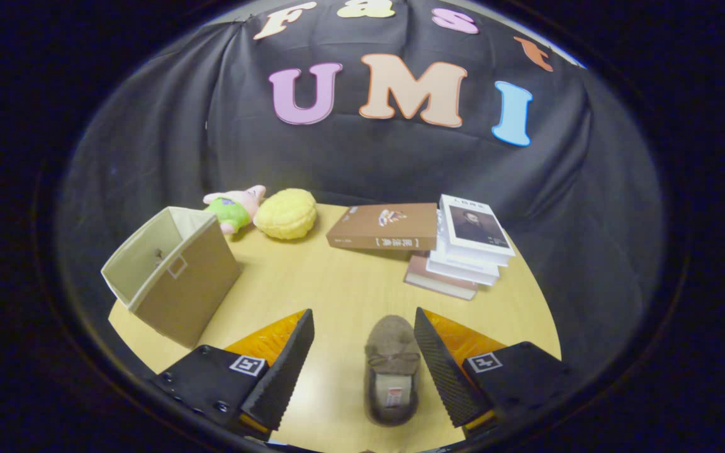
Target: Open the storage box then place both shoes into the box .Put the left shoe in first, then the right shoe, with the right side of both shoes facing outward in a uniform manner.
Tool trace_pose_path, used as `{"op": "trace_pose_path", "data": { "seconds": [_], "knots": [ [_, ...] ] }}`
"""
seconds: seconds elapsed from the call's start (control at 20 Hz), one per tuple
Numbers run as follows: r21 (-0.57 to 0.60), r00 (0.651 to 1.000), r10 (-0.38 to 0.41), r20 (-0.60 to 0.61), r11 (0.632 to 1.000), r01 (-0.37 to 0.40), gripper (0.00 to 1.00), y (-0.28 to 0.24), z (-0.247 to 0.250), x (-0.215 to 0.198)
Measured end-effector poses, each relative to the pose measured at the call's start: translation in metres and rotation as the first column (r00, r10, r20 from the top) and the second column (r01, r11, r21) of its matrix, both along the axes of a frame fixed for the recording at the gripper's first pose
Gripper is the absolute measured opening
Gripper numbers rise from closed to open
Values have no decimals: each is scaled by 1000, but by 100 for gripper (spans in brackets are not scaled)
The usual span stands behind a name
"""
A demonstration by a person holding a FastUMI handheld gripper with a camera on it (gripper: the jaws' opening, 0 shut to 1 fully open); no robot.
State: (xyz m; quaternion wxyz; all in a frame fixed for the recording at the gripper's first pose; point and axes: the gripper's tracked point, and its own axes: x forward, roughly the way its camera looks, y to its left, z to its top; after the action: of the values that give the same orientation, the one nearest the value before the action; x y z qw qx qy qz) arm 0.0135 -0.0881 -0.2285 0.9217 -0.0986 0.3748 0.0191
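A brown fuzzy slipper-style shoe (pixel 391 368) with a small bow lies on the wooden table (pixel 343 289), toe pointing away from me. It sits between my fingers, close to the right one, and the left finger stands well apart from it. My gripper (pixel 362 324) is open and hovers over the shoe. A beige fabric storage box (pixel 177 277) lies tipped on its side to the left, beyond the left finger, with its open mouth facing left and up.
At the table's far side lie a pink and green plush toy (pixel 235 207) and a yellow round plush (pixel 286 214). A brown book (pixel 384 228) and a stack of books (pixel 466 248) sit at the far right.
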Motion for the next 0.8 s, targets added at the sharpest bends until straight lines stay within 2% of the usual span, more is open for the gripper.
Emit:
{"op": "trace_pose_path", "data": {
  "seconds": [0.2, 0.4, 0.55, 0.8],
  "knots": [
    [-5, 996, -22, -86, 1000, 22, 100, -43, -39, -11],
    [-2, 976, -40, -216, 999, 41, 100, -72, -88, -28],
    [15, 958, -15, -286, 1000, 21, 96, -77, -108, -38],
    [-5, 921, 59, -385, 998, -66, 88, -78, -126, -53]
  ]
}}
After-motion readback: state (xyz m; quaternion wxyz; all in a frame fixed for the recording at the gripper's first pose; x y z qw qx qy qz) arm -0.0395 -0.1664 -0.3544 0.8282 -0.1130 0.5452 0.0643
